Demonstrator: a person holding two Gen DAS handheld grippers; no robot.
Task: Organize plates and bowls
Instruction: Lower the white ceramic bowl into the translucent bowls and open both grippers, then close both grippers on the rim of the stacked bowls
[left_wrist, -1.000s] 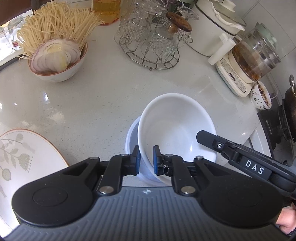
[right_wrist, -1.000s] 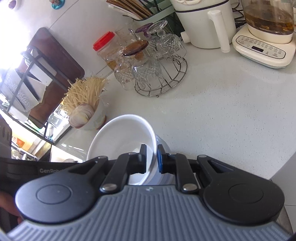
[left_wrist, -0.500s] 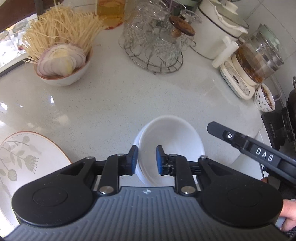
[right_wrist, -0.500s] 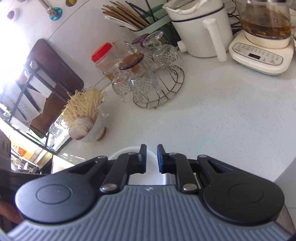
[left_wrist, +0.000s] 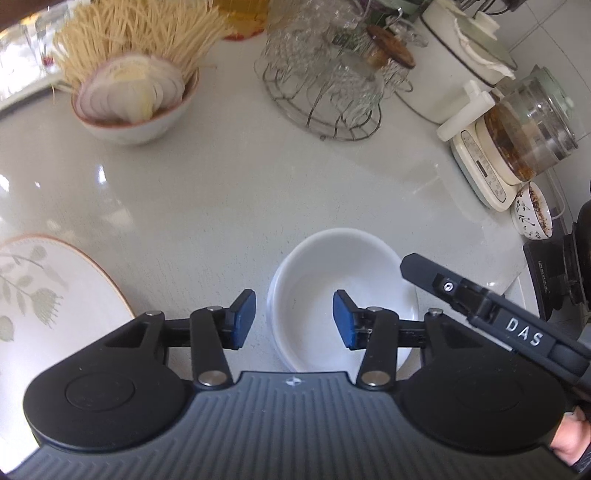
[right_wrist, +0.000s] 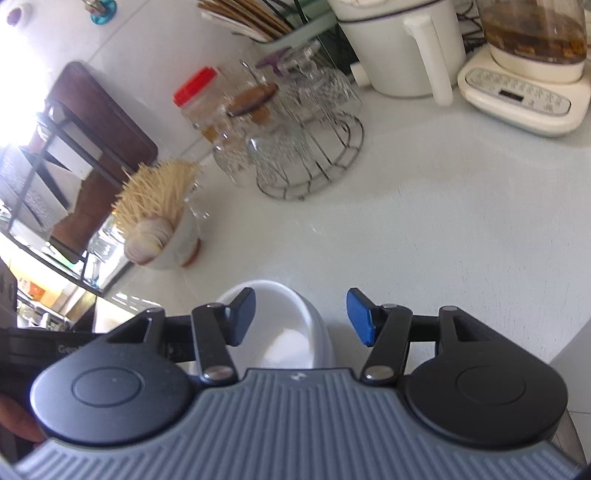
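A white bowl (left_wrist: 343, 291) lies nested level in a pale blue-white bowl (left_wrist: 272, 314) on the counter. My left gripper (left_wrist: 294, 319) hovers over the stack's left rim. Its jaws are opening, with the rim between them, and the blue pads (left_wrist: 243, 317) do not touch it. In the right wrist view the same white bowl (right_wrist: 284, 325) lies low under my right gripper (right_wrist: 301, 319). Those jaws are opening too, and stand apart from the bowl's right rim. One black finger of the right gripper (left_wrist: 421, 267) reaches in over the bowl's far right edge.
A leaf-patterned plate (left_wrist: 44, 295) lies at the left. A bowl of onion slices and noodles (left_wrist: 136, 103) and a wire rack of glasses (left_wrist: 325, 81) stand further back. A white pot (left_wrist: 454, 66), a glass kettle (left_wrist: 517, 136), a small patterned bowl (left_wrist: 533, 214) and a stove (left_wrist: 561, 280) line the right.
Both grippers were shut on the white bowl's rim and held it tilted over the lower bowl. The bowl has sunk and settled level in the lower bowl, and both pairs of jaws have spread.
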